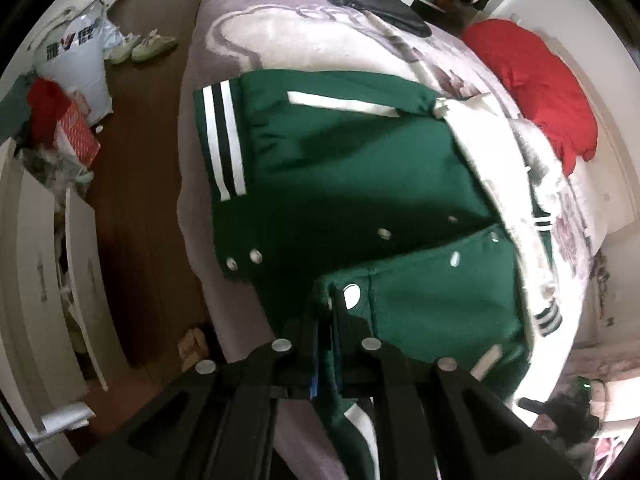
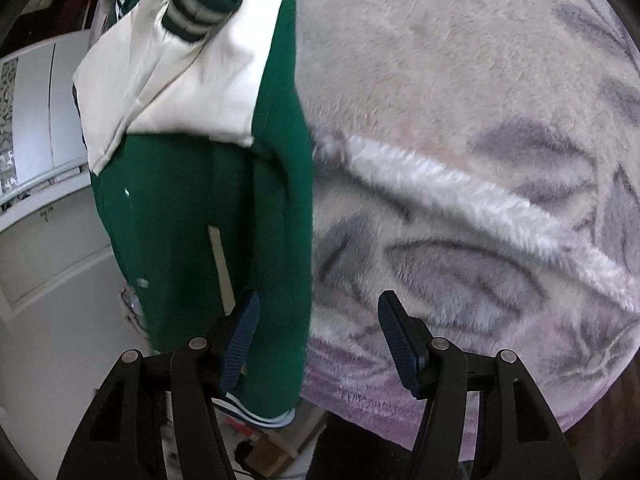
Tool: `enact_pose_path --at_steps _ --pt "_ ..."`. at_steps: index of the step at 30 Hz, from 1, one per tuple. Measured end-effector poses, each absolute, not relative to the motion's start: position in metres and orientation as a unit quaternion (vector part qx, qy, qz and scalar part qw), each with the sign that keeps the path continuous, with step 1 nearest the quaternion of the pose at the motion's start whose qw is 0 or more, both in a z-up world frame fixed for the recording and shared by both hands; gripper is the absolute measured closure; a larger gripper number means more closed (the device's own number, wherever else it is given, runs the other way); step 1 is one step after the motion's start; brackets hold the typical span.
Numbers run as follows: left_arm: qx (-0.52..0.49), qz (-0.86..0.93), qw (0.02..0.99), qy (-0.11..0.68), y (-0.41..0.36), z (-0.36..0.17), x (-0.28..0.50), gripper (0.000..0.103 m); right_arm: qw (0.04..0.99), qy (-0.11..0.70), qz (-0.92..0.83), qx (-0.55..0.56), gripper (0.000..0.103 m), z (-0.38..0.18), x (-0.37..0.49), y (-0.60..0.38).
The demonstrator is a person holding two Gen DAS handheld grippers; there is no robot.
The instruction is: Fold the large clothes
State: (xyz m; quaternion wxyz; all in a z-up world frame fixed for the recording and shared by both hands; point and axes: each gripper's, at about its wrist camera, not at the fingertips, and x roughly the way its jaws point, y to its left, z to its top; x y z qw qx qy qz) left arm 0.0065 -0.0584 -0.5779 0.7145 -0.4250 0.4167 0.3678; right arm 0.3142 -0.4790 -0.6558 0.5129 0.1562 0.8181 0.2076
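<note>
The left tongs [image 1: 330, 312] pinch the green jacket's [image 1: 360, 168] front edge, likely to carry it across. The right tongs [image 2: 318, 336] stand spread beside its hem, above the bed blanket [image 2: 460, 160].

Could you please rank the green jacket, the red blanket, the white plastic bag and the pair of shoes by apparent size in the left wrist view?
1. green jacket, though nearness to the camera inflates it
2. red blanket
3. white plastic bag
4. pair of shoes
</note>
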Motion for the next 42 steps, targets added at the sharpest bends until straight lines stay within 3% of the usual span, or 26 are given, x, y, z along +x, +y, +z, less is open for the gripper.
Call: enact_pose_path --at_steps 7,15,16,17,18,19,21,22,24,26,28,34,38,41,42 --pt "-0.474 0.348 0.668 0.456 -0.044 -0.673 -0.006 0.098 0.509 0.818 0.195 0.184 0.039 -0.658 0.303 -0.475" --pt "-0.470 0.329 0.642 0.509 -0.049 -0.657 0.002 0.090 0.560 0.754 0.175 0.293 0.039 -0.665 0.345 -0.495" --pt "-0.451 0.337 0.643 0.519 -0.052 -0.649 0.004 0.086 0.570 0.754 0.171 0.279 0.057 -0.668 0.347 -0.489" --pt "-0.425 0.347 0.644 0.533 -0.056 -0.641 0.007 0.072 0.579 0.757 0.162 0.257 0.080 -0.672 0.346 -0.486" --pt "-0.403 0.355 0.647 0.542 -0.059 -0.636 0.010 0.059 0.586 0.763 0.148 0.231 0.096 -0.678 0.346 -0.483" --pt "-0.365 0.366 0.656 0.550 -0.065 -0.625 0.014 0.052 0.593 0.763 0.138 0.217 0.097 -0.684 0.343 -0.483" --pt "-0.313 0.370 0.668 0.565 -0.074 -0.613 0.022 0.019 0.596 0.768 0.133 0.194 0.096 -0.692 0.340 -0.480" --pt "-0.274 0.370 0.677 0.575 -0.083 -0.605 0.030 0.016 0.592 0.772 0.137 0.188 0.096 -0.689 0.342 -0.477" --pt "-0.226 0.346 0.697 0.586 -0.105 -0.592 0.047 0.016 0.585 0.776 0.144 0.188 0.090 -0.679 0.343 -0.475" --pt "-0.196 0.276 0.720 0.606 -0.146 -0.586 0.073 0.015 0.572 0.782 0.151 0.194 0.075 -0.666 0.345 -0.483" --pt "-0.162 0.195 0.734 0.631 -0.201 -0.591 0.097 0.015 0.567 0.782 0.155 0.207 0.044 -0.653 0.344 -0.496" --pt "-0.088 0.061 0.716 0.690 -0.328 -0.643 0.139 0.015 0.565 0.773 0.163 0.238 0.038 -0.640 0.362 -0.536" --pt "-0.032 0.092 0.707 0.701 -0.346 -0.669 0.145 0.017 0.585 0.738 0.206 0.266 0.016 -0.644 0.400 -0.544" --pt "-0.032 0.121 0.726 0.677 -0.329 -0.657 0.138 0.073 0.582 0.716 0.245 0.298 0.008 -0.661 0.435 -0.523" --pt "-0.045 0.116 0.733 0.668 -0.320 -0.653 0.137 0.085 0.580 0.712 0.255 0.302 0.008 -0.668 0.446 -0.515"
